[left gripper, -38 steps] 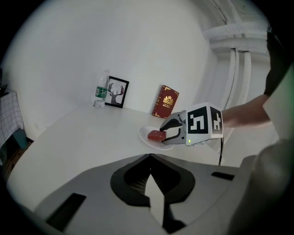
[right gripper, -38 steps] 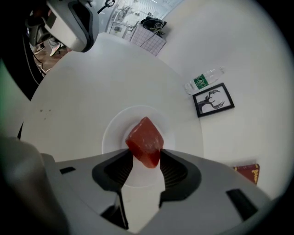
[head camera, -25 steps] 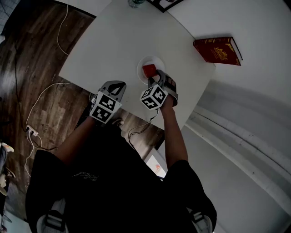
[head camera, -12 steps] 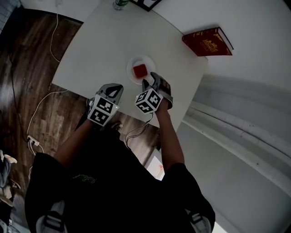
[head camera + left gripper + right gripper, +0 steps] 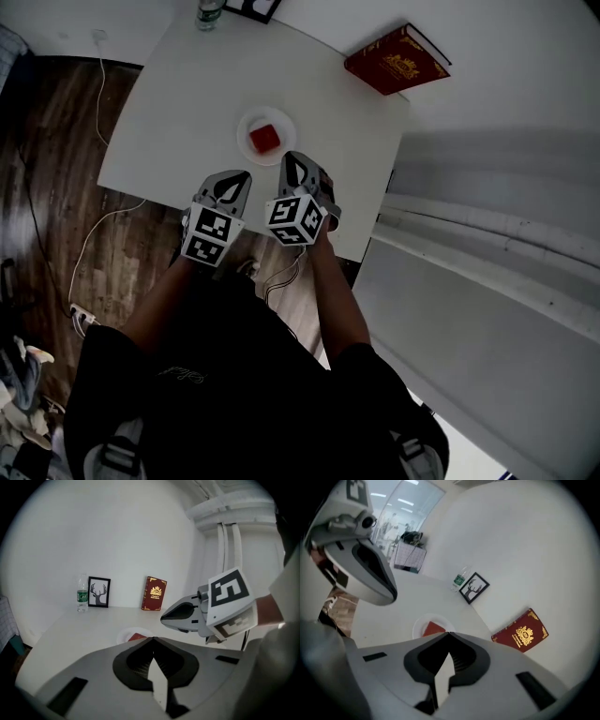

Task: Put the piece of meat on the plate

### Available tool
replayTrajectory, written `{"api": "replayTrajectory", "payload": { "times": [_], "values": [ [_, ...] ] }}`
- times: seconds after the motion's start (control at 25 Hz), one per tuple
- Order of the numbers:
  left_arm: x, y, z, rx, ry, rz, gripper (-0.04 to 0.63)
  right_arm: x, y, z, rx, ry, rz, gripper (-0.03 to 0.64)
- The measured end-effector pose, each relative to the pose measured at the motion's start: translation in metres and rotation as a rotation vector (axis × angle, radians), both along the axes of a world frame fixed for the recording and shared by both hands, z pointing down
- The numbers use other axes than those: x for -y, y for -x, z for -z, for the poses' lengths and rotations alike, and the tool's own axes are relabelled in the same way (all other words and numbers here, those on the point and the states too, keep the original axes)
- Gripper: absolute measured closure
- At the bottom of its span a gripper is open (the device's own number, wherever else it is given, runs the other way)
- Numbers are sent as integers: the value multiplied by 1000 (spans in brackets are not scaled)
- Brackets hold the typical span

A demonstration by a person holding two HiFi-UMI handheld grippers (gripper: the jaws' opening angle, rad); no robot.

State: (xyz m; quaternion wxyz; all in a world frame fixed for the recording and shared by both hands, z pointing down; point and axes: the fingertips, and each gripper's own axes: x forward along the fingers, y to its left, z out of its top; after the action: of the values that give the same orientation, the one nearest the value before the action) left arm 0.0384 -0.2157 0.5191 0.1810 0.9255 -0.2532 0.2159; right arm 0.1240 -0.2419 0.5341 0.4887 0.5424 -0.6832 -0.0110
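Observation:
The piece of meat (image 5: 265, 139), a red block, lies on the small white plate (image 5: 246, 124) in the middle of the white table (image 5: 187, 94). Nothing touches it. My right gripper (image 5: 290, 157) hovers just short of the plate's near side, jaws shut and empty. My left gripper (image 5: 244, 175) hangs beside it to the left over the table's near edge, also shut and empty. The left gripper view has the meat (image 5: 137, 636) just past my closed jaw tips (image 5: 152, 639) and the right gripper (image 5: 165, 618) alongside. In the right gripper view the meat (image 5: 433, 628) and plate (image 5: 419, 624) sit beyond my closed tips (image 5: 448, 633).
A red book (image 5: 397, 60) lies at the table's far right corner. A water bottle (image 5: 209, 13) and a framed deer picture (image 5: 99, 592) stand at the far edge by the wall. Wooden floor with cables (image 5: 89, 239) lies left of the table.
The right gripper, open beside the meat on the plate a second ago, has drawn back and up and closed its jaws. The left gripper has risen a little too. The meat stayed on the plate.

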Motion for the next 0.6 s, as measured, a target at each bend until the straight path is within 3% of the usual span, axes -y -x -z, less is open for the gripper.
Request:
{"api": "replayTrajectory", "payload": {
  "times": [0.32,0.6],
  "values": [
    [-23,-17,50,-29,-115,27,592,-35,-8,59,273,-189,-129,595],
    [-50,-22,100,-65,-234,70,592,-79,-14,128,494,-363,-148,595]
  ]
}}
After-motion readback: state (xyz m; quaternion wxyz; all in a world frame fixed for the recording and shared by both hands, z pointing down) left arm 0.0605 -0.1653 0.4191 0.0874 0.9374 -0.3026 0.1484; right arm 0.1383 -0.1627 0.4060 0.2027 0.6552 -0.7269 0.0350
